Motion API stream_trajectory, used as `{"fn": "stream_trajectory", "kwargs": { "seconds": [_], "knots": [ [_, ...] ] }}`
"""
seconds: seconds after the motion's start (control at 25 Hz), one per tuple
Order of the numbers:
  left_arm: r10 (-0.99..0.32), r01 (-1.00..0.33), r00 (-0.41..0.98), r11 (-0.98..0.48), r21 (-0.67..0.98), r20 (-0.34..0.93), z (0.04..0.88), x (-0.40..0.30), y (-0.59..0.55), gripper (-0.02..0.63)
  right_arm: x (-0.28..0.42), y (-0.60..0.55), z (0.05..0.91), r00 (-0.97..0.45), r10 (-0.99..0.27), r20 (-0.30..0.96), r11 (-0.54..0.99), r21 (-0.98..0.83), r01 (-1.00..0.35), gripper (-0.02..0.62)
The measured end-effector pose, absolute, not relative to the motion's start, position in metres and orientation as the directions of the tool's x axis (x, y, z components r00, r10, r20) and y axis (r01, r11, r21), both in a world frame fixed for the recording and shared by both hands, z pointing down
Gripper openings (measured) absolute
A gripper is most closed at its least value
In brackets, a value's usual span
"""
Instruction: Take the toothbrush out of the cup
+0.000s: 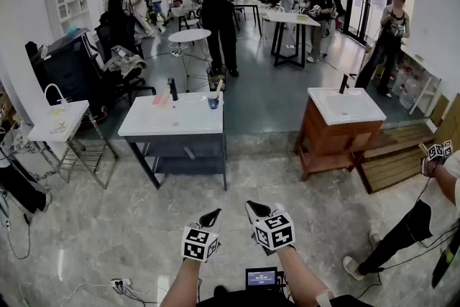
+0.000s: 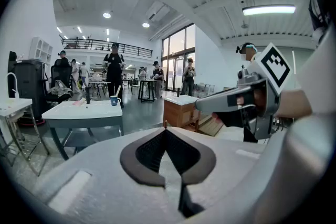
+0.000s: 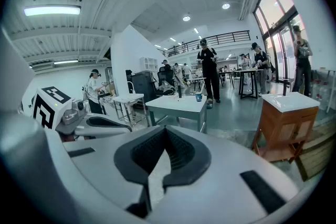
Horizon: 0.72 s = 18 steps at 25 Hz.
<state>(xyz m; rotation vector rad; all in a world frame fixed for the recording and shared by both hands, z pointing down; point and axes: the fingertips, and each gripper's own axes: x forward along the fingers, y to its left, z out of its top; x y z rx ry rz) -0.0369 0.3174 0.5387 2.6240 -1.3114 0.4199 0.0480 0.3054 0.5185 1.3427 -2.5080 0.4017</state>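
A blue cup (image 1: 213, 103) stands at the far right corner of a white sink table (image 1: 172, 127), well ahead of me across the floor. A pale toothbrush (image 1: 218, 88) leans out of the cup. In the left gripper view the cup (image 2: 114, 100) looks small and distant, and the same holds for the cup (image 3: 199, 97) in the right gripper view. My left gripper (image 1: 210, 218) and right gripper (image 1: 255, 211) hover side by side low in the head view, far from the table. Both are shut with nothing between their jaws: left gripper (image 2: 166, 127), right gripper (image 3: 165, 128).
A black faucet (image 1: 172, 88) and a pink item (image 1: 162, 98) are on the sink table. A wooden vanity with a white basin (image 1: 338, 118) stands to the right, and a small white stand (image 1: 57, 122) to the left. Several people stand behind; one person's leg (image 1: 402, 234) is near right.
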Motion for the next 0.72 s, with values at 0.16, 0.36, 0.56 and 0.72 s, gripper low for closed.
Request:
{"fn": "stream_trajectory", "kwargs": {
  "seconds": [0.16,0.36,0.56,0.72],
  "knots": [
    [-0.745,-0.794,0.583,-0.607,0.034,0.324,0.536,-0.036,0.307,0.009,0.048,0.296,0.512,-0.528,-0.778,0.342,0.522,-0.116,-0.845,0.008],
    [-0.754,-0.795,0.585,-0.606,0.027,0.301,0.532,-0.036,0.307,0.009,0.045,0.298,0.515,-0.527,-0.775,0.349,0.524,-0.112,-0.844,0.008],
    [-0.758,-0.795,0.597,-0.602,0.068,0.263,0.529,-0.038,0.307,0.009,0.041,0.3,0.517,-0.535,-0.769,0.348,0.529,-0.123,-0.84,0.008],
    [-0.749,-0.789,0.604,-0.611,0.069,0.272,0.53,-0.034,0.31,0.009,0.04,0.302,0.516,-0.548,-0.761,0.348,0.542,-0.123,-0.831,0.008]
  ]
}}
